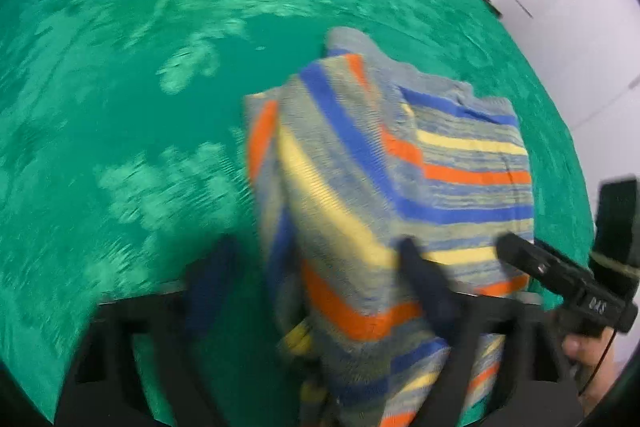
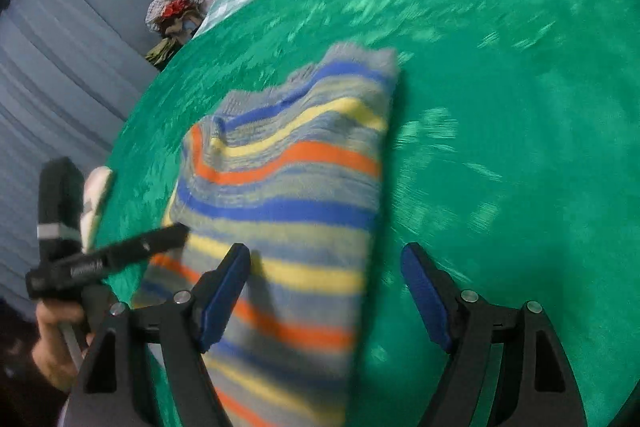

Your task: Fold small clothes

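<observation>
Item: grey knitted garment striped blue, yellow and orange, lying part-folded on the green patterned bedspread. My left gripper straddled its near fold, fingers half-closed, grip uncertain. My right gripper stood wide over its right edge, holding nothing. Step: mid-fold. Next: pinch both near corners and carry them over.
</observation>
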### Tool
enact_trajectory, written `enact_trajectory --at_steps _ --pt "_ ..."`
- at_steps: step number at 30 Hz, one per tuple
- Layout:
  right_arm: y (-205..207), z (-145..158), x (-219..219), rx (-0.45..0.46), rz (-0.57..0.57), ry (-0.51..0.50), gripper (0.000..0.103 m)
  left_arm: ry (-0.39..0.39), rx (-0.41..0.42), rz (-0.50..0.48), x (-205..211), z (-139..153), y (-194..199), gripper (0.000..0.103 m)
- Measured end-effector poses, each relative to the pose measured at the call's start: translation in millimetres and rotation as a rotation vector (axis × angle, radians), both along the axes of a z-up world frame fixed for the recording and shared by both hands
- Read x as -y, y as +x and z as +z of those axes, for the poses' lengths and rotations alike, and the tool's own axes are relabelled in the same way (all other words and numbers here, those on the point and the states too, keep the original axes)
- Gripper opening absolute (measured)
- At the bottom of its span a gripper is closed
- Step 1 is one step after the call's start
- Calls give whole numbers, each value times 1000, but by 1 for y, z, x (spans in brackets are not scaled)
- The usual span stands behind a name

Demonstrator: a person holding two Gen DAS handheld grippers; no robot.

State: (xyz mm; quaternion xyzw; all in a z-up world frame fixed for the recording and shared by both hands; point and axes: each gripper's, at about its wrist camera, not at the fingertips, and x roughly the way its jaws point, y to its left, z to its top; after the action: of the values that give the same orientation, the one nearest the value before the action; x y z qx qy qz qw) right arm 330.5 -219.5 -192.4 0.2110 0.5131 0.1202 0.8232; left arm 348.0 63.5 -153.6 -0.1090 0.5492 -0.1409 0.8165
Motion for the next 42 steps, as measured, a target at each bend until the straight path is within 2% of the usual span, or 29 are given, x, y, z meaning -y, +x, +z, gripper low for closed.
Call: enact_trajectory --at_steps 1,3,4,5,9,13,16,17,18,19,20,21,22,23,24,25,27,29,32,35,36,42 --pt "6 -3 -3 6 6 20 74 -30 -11 -7 1 -3 3 27" --pt "14 -8 -13 0 38 22 28 -67 -16 34 -2 -2 5 17" --pt "15 -8 -18 -9 41 -16 27 -71 5 36 -2 4 2 16" --pt "14 -3 -22 7 49 -47 22 -62 30 27 0 10 -1 16" --pt "0 38 -37 137 95 -128 20 -52 139 -15 5 46 -17 15" --pt "-15 78 -37 234 101 -145 20 -92 220 -33 8 84 -28 15" --pt "-22 92 -25 259 81 -128 20 -94 236 -34 7 87 -27 20" --pt "-21 89 -21 254 76 -128 23 -58 212 -22 10 79 -21 33" --pt "-20 84 -16 232 70 -130 36 18 161 10 12 63 -13 50" --pt "-17 72 -10 182 40 -151 50 101 126 46 13 50 -10 55" --pt "-15 64 -6 149 9 -184 83 159 112 69 13 45 -12 55" --pt "-19 59 -1 128 -26 -223 90 205 111 84 11 42 -18 56" --pt "-26 59 4 129 -44 -245 90 227 132 89 7 45 -32 58" --pt "-37 63 7 134 -53 -269 90 245 155 80 6 50 -46 64" --pt "-48 67 8 137 -54 -295 91 274 175 77 6 55 -59 74" --pt "-63 73 6 138 -51 -344 91 326 210 76 8 63 -77 79" --pt "-88 86 -2 145 -35 -424 95 413 287 65 13 81 -114 100" --pt "-115 99 -9 148 -21 -500 99 457 350 55 18 98 -151 102" --pt "-155 119 -23 125 -22 -559 99 502 334 46 24 117 -191 102" --pt "-193 142 -32 131 -55 -563 102 593 331 87 32 127 -223 102" --pt "-201 147 -36 130 -63 -567 102 602 331 92 35 129 -232 102" --pt "-266 178 -53 99 -82 -600 102 466 185 75 32 142 -282 102"
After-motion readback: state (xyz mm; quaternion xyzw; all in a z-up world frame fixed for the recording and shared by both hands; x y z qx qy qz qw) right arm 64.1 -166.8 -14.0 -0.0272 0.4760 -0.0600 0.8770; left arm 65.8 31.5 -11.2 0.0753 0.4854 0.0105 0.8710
